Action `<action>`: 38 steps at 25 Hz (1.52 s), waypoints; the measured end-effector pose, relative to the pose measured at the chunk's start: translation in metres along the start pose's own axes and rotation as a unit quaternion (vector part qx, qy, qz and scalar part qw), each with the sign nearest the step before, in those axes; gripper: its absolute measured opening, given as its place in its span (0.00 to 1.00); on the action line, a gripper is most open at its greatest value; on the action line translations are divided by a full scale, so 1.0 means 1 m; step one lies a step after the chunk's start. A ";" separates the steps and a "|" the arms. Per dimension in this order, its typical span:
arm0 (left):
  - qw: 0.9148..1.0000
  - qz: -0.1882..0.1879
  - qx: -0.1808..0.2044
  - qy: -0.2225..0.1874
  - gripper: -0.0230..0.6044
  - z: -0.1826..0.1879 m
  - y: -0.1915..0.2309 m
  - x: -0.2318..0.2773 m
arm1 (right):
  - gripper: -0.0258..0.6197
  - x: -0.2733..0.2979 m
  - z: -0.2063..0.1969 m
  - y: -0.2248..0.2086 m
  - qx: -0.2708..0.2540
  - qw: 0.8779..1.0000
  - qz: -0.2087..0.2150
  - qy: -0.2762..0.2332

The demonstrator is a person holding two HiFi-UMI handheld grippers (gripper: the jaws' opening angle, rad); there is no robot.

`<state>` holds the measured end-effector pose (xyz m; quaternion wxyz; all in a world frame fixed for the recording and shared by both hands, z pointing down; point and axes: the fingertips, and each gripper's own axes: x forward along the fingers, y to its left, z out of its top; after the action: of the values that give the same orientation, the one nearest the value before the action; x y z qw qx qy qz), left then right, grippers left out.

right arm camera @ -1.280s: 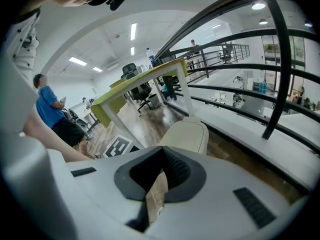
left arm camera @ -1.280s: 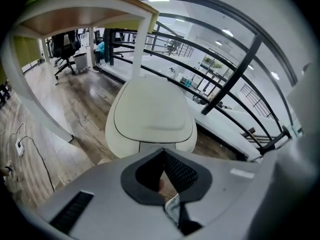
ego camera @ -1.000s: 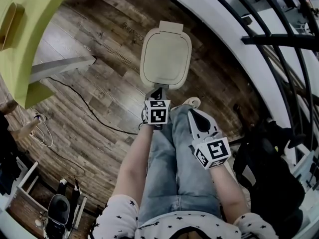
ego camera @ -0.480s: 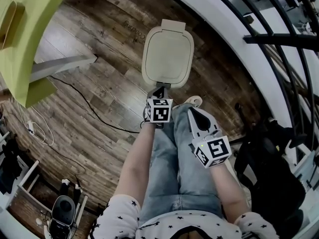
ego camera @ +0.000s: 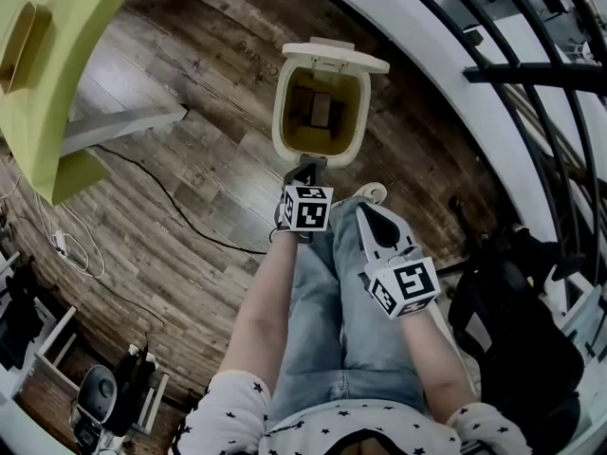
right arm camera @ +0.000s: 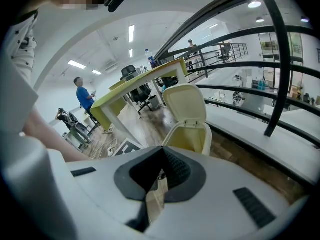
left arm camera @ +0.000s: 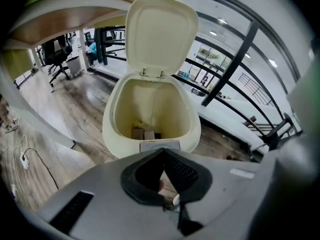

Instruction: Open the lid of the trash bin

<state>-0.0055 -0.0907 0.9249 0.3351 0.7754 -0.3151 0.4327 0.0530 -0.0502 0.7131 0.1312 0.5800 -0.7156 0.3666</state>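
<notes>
Left tool [ego camera: 305, 171], jaws pressed together and empty, at the near front edge of the trash bin [ego camera: 281, 133] on the floor [ego camera: 190, 159]; right tool [ego camera: 366, 207], also closed on nothing, held back over the thigh [ego camera: 332, 301]. Lid [ego camera: 334, 57] stands raised on its far hinge — a careless push on the near rim could tip the bin and drop it shut.

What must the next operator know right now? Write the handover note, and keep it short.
Left hand-held gripper: jaws shut, empty, tips at the front edge of the trash bin; whether they touch it is unclear.
Right hand-held gripper: jaws shut, empty, held back over the person's leg.
Lid: up, standing on its rear hinge. Small boxes lie at the bottom.
Done: lid open.
Left: probably only backing the left one away.
</notes>
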 end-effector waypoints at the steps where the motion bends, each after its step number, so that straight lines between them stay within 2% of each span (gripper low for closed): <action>1: 1.000 -0.001 -0.002 -0.001 0.05 0.001 0.000 -0.001 | 0.03 -0.001 0.000 0.001 0.000 1.000 0.000 -0.001; 4: 1.000 -0.001 -0.012 0.002 0.05 0.002 0.000 -0.004 | 0.03 -0.003 0.003 0.003 -0.001 1.000 0.002 -0.006; 7: 1.000 -0.002 -0.006 0.006 0.05 0.002 -0.001 -0.010 | 0.03 -0.007 0.006 0.003 -0.002 1.000 0.002 -0.009; 16: 1.000 -0.010 -0.018 -0.006 0.05 0.006 -0.020 -0.043 | 0.03 -0.022 0.023 0.007 -0.011 1.000 0.000 -0.020; 31: 0.997 -0.011 -0.073 -0.032 0.05 0.024 -0.033 -0.147 | 0.03 -0.068 0.053 0.043 -0.027 0.999 -0.001 -0.021; 38: 0.996 -0.020 -0.076 -0.049 0.05 0.038 -0.043 -0.195 | 0.03 -0.089 0.073 0.064 -0.040 0.999 0.003 -0.033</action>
<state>-0.0379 -0.0572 0.7273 0.3859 0.7743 -0.3475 0.3618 0.0369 -0.0303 0.5834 0.1297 0.5839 -0.7353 0.3187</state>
